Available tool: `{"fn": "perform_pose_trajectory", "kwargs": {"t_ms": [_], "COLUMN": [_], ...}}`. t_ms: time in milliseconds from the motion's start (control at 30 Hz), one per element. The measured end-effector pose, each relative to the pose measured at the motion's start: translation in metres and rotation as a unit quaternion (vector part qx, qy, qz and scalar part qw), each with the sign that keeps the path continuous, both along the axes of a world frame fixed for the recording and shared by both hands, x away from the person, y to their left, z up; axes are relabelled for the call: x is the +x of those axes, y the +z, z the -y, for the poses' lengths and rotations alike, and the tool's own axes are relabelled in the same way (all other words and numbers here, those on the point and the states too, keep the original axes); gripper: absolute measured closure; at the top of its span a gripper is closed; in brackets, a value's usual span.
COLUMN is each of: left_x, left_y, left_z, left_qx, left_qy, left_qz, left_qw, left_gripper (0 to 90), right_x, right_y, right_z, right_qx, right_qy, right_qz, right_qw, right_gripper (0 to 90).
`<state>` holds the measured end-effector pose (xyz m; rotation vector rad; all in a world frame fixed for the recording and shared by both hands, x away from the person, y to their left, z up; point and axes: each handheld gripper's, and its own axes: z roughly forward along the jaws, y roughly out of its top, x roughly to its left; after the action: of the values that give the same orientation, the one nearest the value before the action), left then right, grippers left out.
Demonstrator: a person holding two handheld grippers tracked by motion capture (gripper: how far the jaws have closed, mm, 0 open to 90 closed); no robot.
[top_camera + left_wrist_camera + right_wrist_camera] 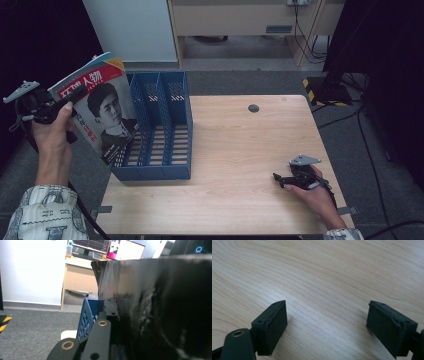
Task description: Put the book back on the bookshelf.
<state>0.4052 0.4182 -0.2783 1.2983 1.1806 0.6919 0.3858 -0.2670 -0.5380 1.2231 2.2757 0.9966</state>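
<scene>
- Two claws are at work: the left claw (70,102) pinches a magazine (100,107) by its upper left edge and holds it tilted in the air, just left of the blue file rack (160,130) and above the worktop's (240,150) left edge.
- Right claw (281,181) rests low on the bare wood near the right front corner, jaws spread with nothing between them; its pads (273,325) look like dark, slightly frayed rubber blocks.
- Step in hand, as I judge it: carrying the magazine towards a slot of the rack.
- Next move likely calls for turning the magazine upright, lining its lower edge with one of the three compartments, then lowering it between the dividers without catching a wall.
- Magazine: thin, glossy, flexible, with a red masthead and a dark portrait cover; likely to sag if held by one corner.
- Rack: rigid blue plastic with perforated walls, standing at the worktop's left end.
- Worktop: pale wood grain, smooth, with a round cable hole (253,108).
</scene>
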Motion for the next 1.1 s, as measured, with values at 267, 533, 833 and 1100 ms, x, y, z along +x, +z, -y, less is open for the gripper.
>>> {"fn": "perform_pose_trajectory", "kwargs": {"t_ms": [267,533,833,1100], "left_x": [0.000,0.001,0.000,0.000], "left_y": [0.001,0.000,0.000,-0.005], "left_z": [0.005,0.010,0.012,0.016], "left_qx": [-0.005,0.000,-0.001,0.007], "left_qy": [-0.002,-0.004,0.000,0.001], "left_qz": [0.010,0.013,0.025,0.033], "left_qw": [0.9999,0.9999,0.9997,0.9994], "left_gripper": [86.5,86.4,86.4,86.4], "right_x": [0.000,0.000,0.000,0.000], "right_y": [0.000,0.000,0.000,0.000], "right_z": [0.000,0.000,0.000,0.000], "right_qx": [0.000,0.000,0.000,0.000], "right_qy": [0.000,0.000,0.000,0.000], "right_qz": [0.000,0.000,0.000,0.000], "right_qw": [1.0000,1.0000,1.0000,1.0000], "right_gripper": [16.9,16.9,17.0,16.9]}}
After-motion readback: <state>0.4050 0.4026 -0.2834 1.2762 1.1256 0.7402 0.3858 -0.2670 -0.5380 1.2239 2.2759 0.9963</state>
